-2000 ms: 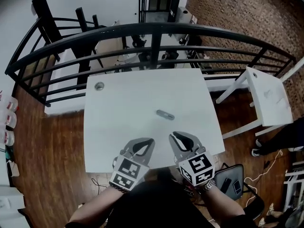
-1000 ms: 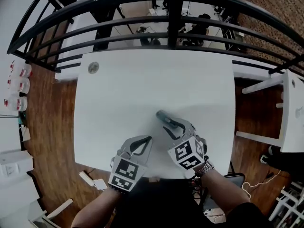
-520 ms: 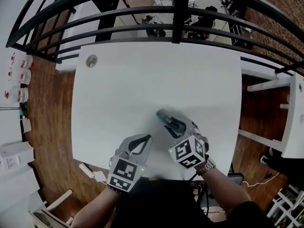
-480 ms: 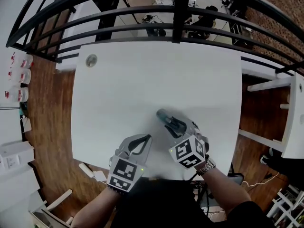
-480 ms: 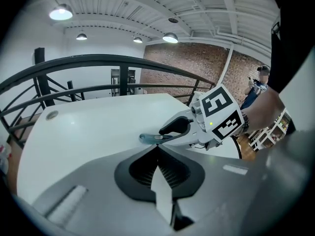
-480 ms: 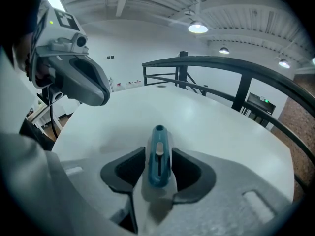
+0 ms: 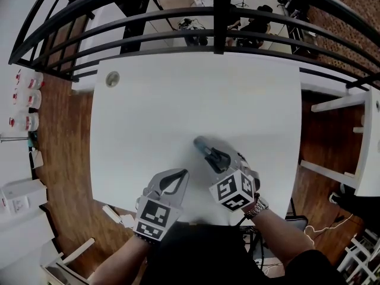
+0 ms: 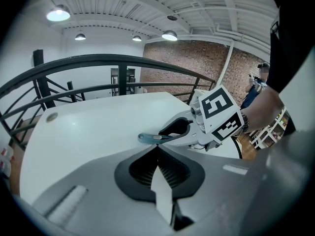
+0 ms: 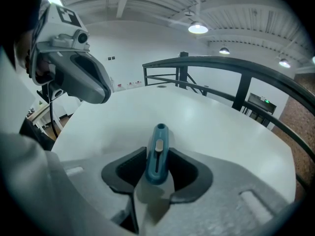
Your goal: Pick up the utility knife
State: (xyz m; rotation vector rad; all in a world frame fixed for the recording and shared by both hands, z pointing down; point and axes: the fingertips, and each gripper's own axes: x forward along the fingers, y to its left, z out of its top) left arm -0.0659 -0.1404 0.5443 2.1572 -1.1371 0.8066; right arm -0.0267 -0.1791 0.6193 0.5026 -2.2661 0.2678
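A slim teal utility knife [image 9: 156, 154] lies flat on a white table [image 7: 178, 94], toward the near side and a little right of centre. In the right gripper view its length runs straight away from the camera, slider button facing up, and its near end sits in the gap between the jaws.

The right gripper [image 7: 209, 152] slants down onto the knife, lined up with its long axis, probably so the pads can meet its two long flat sides. The jaws stand spread and have just been closing in with the knife between them. The dark pads lie right alongside its sides, but no firm pinch shows and the knife rests on the tabletop, so the pick-up looks about to begin rather than done.

The left gripper [image 7: 181, 174] hangs just beside the right one, over the table's near edge, with its jaws pressed together on nothing. It appears to be kept out of the way, since one gripper is enough for this job. Its own view looks across at the right gripper's tips on the knife [image 8: 152, 138].

A small round disc [image 7: 112, 79] sits at the table's far left corner, well apart. A black railing [image 7: 214, 16] curves behind the table.
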